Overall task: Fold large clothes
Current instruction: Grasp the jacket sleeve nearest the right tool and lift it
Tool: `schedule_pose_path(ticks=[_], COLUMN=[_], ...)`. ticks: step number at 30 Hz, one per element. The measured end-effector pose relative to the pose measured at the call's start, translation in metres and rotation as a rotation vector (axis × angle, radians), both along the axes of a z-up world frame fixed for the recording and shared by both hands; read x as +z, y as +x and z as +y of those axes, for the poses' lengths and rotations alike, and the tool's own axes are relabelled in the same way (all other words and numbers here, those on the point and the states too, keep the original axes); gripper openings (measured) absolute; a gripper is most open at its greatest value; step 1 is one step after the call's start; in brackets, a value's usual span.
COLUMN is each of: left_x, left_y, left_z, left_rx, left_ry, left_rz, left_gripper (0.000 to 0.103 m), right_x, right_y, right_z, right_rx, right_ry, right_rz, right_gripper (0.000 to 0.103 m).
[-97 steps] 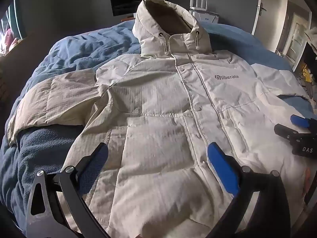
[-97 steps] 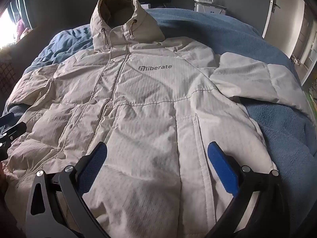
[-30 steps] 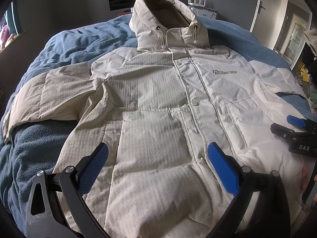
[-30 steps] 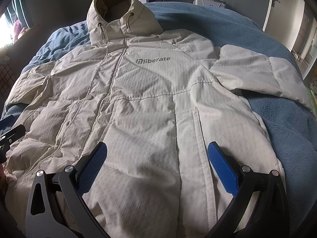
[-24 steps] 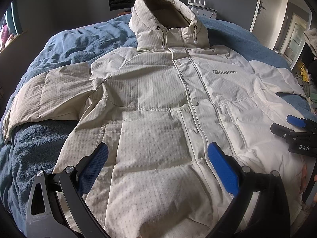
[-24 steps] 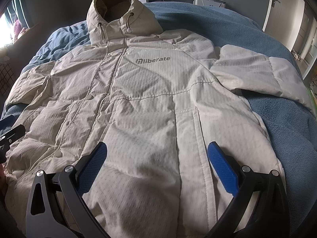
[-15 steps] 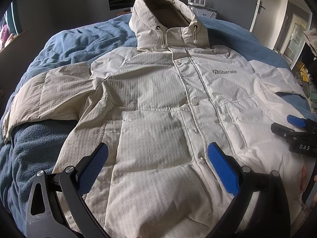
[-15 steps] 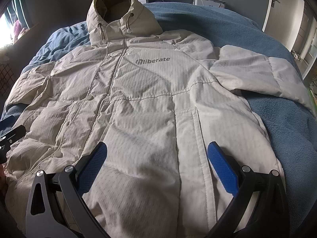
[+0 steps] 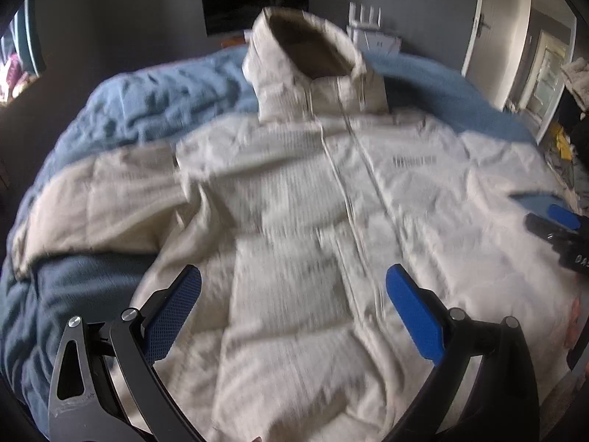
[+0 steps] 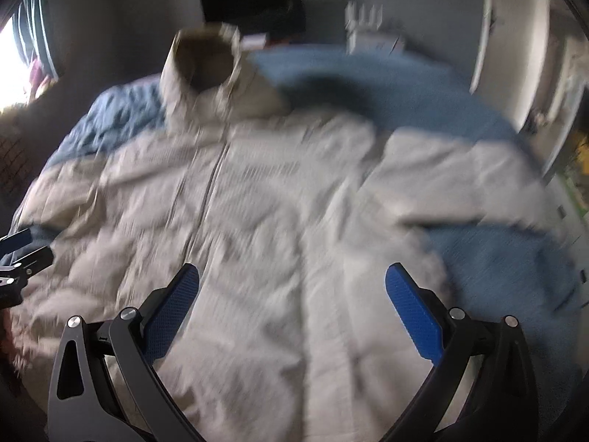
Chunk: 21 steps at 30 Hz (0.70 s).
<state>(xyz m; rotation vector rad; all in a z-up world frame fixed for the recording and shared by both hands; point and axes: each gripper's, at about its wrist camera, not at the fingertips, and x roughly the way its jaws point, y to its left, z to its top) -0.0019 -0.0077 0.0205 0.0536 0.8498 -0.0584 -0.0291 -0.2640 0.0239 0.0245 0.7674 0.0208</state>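
L gripper [image 9: 292,296], R gripper [image 10: 292,294]: blue-padded jaws wide, empty, over hem. Cream quilted hooded puffer jacket [image 9: 316,228]: flat, front up, sleeves out, on blue fleece blanket [image 9: 121,110]. Step: pre-fold approach. Next, prob.: grab a sleeve, fold inward.

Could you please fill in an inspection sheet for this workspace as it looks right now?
Surface: bed with a blue blanket, rumpled at the far left.
Job's things: cream hooded jacket lying front up, closed, hood at the far end, both sleeves spread out to the sides; not yet folded.
Clutter: nothing seen on the bed besides the jacket.
Grippers: left gripper open, over the lower hem, holding nothing; right gripper open, over the hem too, holding nothing.
Cables: nothing seen.
Surroundings: dark screen on the grey wall, white router beside it, door at right, window at left. Both views are motion-blurred.
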Motion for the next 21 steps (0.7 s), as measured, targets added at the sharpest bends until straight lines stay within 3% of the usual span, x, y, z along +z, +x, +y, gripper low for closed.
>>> schedule_pose_path(ticks=[6,10,11,14,17,21], left_x=[0.047,0.047,0.044,0.027,0.0,-0.026], left_y=[0.027,0.047,0.05,0.055,0.061,0.066], left_z=[0.012,0.018,0.02,0.027,0.042,0.054], left_rx=[0.045,0.067,0.077,0.088,0.088,0.121], left_ry=[-0.001,0.019,0.021,0.022,-0.091,-0.107], left_rz=[-0.166,-0.144,-0.134,-0.105,-0.019,0.058], left_gripper=[0.097,0.097,0.097,0.097,0.097,0.096], right_x=[0.049,0.066,0.068,0.064,0.047,0.011], right_y=[0.005,-0.004,-0.003,0.015,0.033,0.043], right_z=[-0.039,-0.06,-0.066,-0.099,-0.131,-0.163], right_rx=[-0.125,-0.135,-0.126,-0.108,-0.183,-0.267], right_ry=[-0.063,-0.11,-0.091,0.059,0.2,0.387], right_rz=[-0.163,-0.345,-0.351,-0.242,-0.096,0.038], right_gripper=[0.097,0.097,0.097,0.097,0.097,0.097])
